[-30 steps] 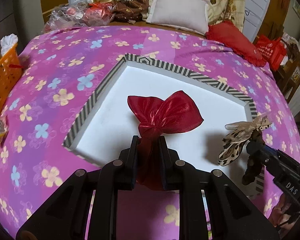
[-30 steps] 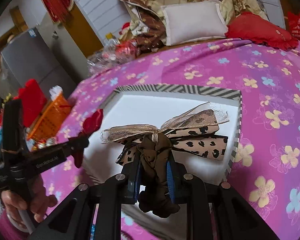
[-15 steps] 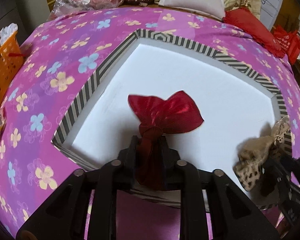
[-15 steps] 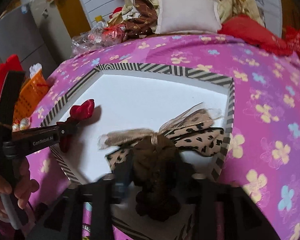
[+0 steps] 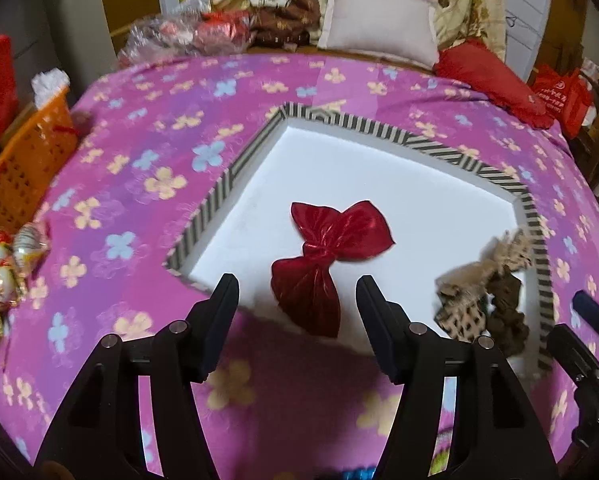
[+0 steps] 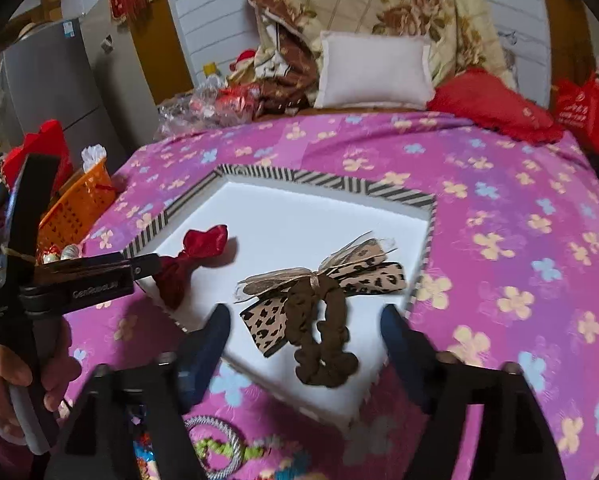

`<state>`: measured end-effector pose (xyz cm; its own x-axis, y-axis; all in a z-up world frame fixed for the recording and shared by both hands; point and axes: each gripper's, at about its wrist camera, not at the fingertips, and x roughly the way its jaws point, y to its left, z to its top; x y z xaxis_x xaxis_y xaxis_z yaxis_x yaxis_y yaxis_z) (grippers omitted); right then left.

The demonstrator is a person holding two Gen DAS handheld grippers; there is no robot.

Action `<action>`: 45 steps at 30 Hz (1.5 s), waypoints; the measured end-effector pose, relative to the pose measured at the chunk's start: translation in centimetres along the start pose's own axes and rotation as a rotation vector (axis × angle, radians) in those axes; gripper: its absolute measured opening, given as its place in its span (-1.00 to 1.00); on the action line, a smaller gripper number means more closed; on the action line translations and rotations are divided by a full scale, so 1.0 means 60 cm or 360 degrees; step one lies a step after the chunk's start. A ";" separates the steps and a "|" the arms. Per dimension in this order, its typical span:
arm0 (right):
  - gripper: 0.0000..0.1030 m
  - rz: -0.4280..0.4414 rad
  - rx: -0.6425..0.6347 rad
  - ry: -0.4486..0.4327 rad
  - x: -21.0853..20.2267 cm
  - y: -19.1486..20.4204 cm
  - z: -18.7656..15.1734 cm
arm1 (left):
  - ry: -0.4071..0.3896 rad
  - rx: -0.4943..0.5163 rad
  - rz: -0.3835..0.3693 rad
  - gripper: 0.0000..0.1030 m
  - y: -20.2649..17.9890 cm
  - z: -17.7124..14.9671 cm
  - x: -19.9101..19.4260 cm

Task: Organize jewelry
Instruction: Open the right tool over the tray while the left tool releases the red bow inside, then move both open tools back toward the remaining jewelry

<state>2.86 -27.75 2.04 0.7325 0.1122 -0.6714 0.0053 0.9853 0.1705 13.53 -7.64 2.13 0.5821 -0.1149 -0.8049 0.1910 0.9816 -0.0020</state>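
Both grippers wide open, L (image 5: 297, 300) over red bow (image 5: 331, 252), R (image 6: 305, 332) over leopard-print scrunchie bow (image 6: 319, 292), both in striped tray (image 6: 323, 180).

a tray (image 5: 235, 168) lies on the bed (image 5: 147, 148), with a bow (image 5: 331, 248) in its near left part and a scrunchie bow (image 6: 319, 296) in its near right corner. a basket (image 5: 15, 168) stands left of the bed, ornaments (image 5: 7, 264) lie on the bed's left edge before it, and a pillow (image 5: 379, 28) lies behind the tray.
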 end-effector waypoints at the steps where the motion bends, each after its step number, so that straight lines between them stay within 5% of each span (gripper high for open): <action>1: 0.54 0.0003 -0.0008 -0.0005 -0.009 0.004 -0.004 | -0.0023 0.0009 0.0006 0.19 -0.001 -0.006 -0.012; 18: 0.54 -0.0003 -0.0117 -0.0002 -0.108 0.057 -0.095 | -0.0131 -0.0010 0.0058 0.25 0.013 -0.158 -0.146; 45: 0.55 0.0068 -0.0118 0.0090 -0.119 0.081 -0.162 | -0.0089 -0.0140 0.0133 0.25 0.045 -0.267 -0.164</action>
<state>-8.96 -22.52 0.68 0.6912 0.1592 -0.7049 -0.0768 0.9861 0.1474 -4.34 -1.42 0.56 0.6368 -0.0383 -0.7701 0.0716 0.9974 0.0097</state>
